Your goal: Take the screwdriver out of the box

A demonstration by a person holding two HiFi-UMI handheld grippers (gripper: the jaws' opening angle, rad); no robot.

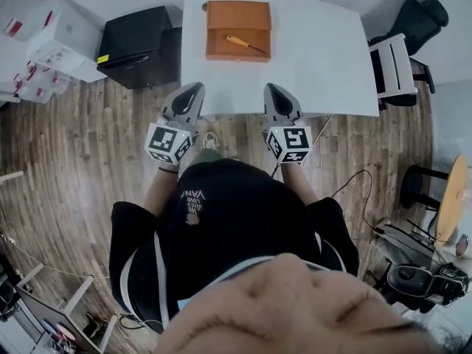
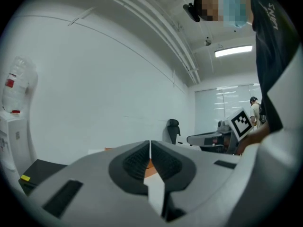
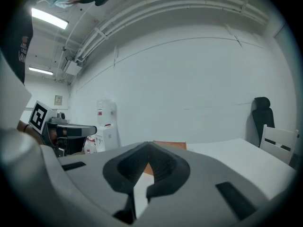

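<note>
Head view: left claw [image 1: 197, 88] and right claw [image 1: 272, 88] are both shut and empty at the near edge of the surface [image 1: 317, 57]. Screwdriver [image 1: 245, 44] lies in the open box [image 1: 237, 15] on the far side. Likely risk: a claw arriving closed shoves the box or clips its wall. Surface is white and otherwise bare. Room: wood floor [image 1: 74, 161], black cabinet [image 1: 136, 46], chair [image 1: 424, 17].

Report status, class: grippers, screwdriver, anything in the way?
Left gripper and right gripper both shut, empty, at the table's near edge. Screwdriver lying in the open box, untouched. Nothing visible between grippers and box.
</note>
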